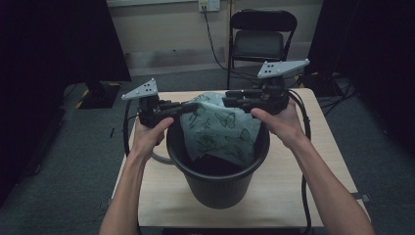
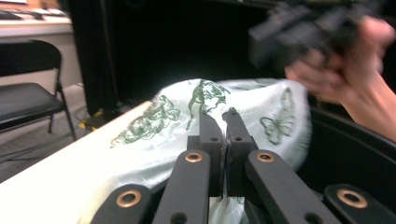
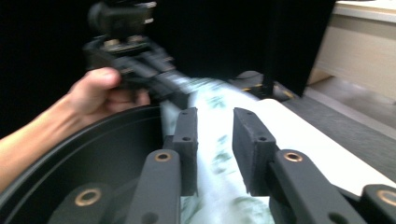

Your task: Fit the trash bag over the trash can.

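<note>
Person at the light wooden table [image 1: 303,161], forearms in from the near side, a black two-jaw gripper in each hand. Both work on a thin pale-green plastic bag printed w/ dark green butterflies [image 1: 220,129], which hangs over the far rim and down into a black round plastic waste bin [image 1: 218,183] standing mid-table.

Left gripper [image 1: 188,105]: held just off the bin's left rim, grey three-cornered plate on top. In the left gripper view the jaws are pressed together w/ a fold of the bag pinched between the pads, so it grips the bag's edge. Bag [image 2: 243,109] bulges up beyond the tips, bin rim [image 2: 355,140] to the right.

Right gripper [image 1: 226,101]: over the bin's far-right rim, tips at the bag's top edge. In the right gripper view its jaws stand apart, a strip of bag [image 3: 215,154] running up between them; the pads don't clamp it, gap visible both sides. View is blurred, so light contact can't be ruled out.

The two grippers' tips are near each other across the bag's top. Beyond the table: a black folding chair [image 1: 259,36] by the wall, cables on grey carpet.
</note>
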A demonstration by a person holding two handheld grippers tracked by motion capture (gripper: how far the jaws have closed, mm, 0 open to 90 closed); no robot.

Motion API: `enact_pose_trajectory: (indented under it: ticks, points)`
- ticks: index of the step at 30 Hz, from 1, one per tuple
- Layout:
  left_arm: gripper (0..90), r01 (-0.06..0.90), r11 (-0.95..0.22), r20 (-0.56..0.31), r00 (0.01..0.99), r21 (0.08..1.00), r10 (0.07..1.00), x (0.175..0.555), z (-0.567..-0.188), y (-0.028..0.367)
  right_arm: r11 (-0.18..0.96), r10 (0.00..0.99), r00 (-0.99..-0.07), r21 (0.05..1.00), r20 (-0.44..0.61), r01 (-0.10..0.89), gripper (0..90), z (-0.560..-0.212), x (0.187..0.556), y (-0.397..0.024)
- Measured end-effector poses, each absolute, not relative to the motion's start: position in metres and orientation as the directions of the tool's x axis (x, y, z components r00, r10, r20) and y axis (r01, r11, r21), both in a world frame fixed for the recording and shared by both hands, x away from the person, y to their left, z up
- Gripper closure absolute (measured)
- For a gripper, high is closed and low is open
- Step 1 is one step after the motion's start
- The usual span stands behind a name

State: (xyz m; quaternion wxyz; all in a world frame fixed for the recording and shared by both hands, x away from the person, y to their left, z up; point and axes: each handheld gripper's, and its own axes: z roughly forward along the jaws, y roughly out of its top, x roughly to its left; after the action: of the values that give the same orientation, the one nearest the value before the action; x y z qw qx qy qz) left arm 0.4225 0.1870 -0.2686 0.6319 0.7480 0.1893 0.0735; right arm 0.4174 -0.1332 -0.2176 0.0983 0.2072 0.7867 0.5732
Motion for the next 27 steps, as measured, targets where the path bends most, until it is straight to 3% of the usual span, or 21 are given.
enact_pose_trajectory:
  ticks: [3,7,10,15,19,23,24,27]
  points:
    - [88.4,0.181,-0.157,-0.114,0.926,0.971,0.359,0.417,-0.268,0.186,0.251,0.459,-0.884,0.942,0.088,0.224,71.0,-0.218,0.422,-0.141]
    - [80.1,0.18,-0.179,-0.107,0.929,0.967,0.355,0.408,-0.27,0.19,0.26,0.522,-0.846,0.924,0.108,0.279,63.8,-0.241,0.438,-0.155]
    - [71.9,0.167,-0.167,-0.096,0.926,0.972,0.365,0.405,-0.27,0.197,0.247,0.559,-0.817,0.913,0.14,0.325,49.6,-0.259,0.45,-0.163]
    - [60.3,0.168,-0.104,-0.114,0.912,0.98,0.393,0.408,-0.266,0.209,0.223,0.572,-0.799,0.903,0.184,0.367,43.1,-0.267,0.458,-0.17]
    - [55.8,0.18,-0.079,-0.127,0.889,0.981,0.44,0.413,-0.261,0.21,0.234,0.551,-0.806,0.887,0.217,0.399,45.7,-0.268,0.461,-0.171]
    - [52.0,0.206,-0.081,-0.148,0.881,0.975,0.45,0.422,-0.267,0.201,0.263,0.519,-0.824,0.875,0.228,0.407,60.6,-0.266,0.459,-0.167]
    - [50.2,0.222,-0.086,-0.159,0.873,0.971,0.46,0.429,-0.271,0.199,0.272,0.538,-0.817,0.874,0.209,0.402,68.3,-0.264,0.458,-0.167]
    - [46.0,0.247,-0.077,-0.186,0.869,0.966,0.459,0.433,-0.274,0.198,0.288,0.561,-0.81,0.877,0.171,0.385,74.4,-0.263,0.457,-0.166]
